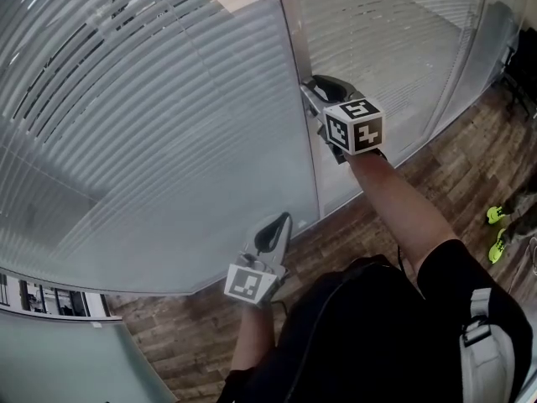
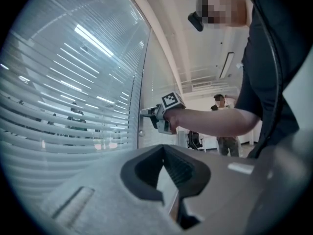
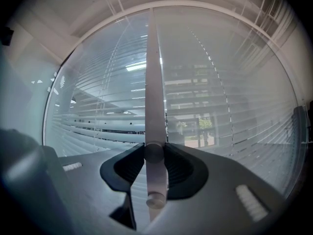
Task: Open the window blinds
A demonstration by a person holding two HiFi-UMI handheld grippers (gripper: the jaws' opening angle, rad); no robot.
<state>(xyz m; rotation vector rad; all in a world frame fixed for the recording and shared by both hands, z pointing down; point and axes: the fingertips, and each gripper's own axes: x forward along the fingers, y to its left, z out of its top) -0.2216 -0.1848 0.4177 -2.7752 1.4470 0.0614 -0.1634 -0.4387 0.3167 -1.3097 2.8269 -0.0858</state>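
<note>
Blinds (image 1: 151,116) down behind glass, far side; slats mostly flat, only partly see-through. Knob (image 3: 153,152) on frame (image 1: 302,141) btwn panes. R gripper (image 1: 319,86) clamped on knob. L gripper (image 1: 284,219) closed, empty, near-left. Prob. early: knob gripped, turning left to do.

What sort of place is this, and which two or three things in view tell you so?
Probably an office interior: tall glass partition walls with slatted blinds, a wood-plank floor, and, in the left gripper view, an office chair and a ceiling strip light.
</note>
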